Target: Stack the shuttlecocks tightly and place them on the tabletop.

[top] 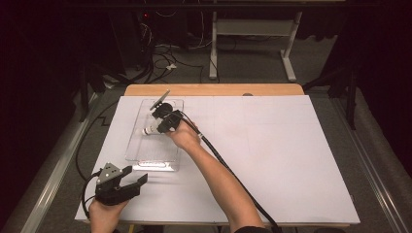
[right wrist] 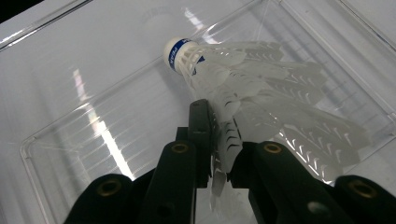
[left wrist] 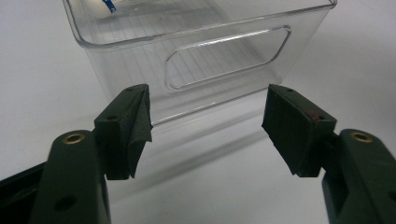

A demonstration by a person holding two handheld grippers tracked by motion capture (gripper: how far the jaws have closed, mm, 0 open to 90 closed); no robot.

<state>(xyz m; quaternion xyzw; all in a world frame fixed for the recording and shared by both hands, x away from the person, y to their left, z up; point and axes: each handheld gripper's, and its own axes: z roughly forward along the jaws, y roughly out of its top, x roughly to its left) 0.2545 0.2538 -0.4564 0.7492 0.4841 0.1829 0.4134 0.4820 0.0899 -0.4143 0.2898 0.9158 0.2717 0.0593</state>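
While nearly closed, right claw (right wrist: pixel 219 154) pinches shuttlecock (right wrist: pixel 243 88) skirt over bin (right wrist: pixel 60 135).

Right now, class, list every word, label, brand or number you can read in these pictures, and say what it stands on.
Blue band around the white cork of the shuttlecock: white lettering, too small and tilted to read surely.
Clear plastic bin: no print; a blue mark shows inside it, too small to read.
Grippers and white table sheet: no text.
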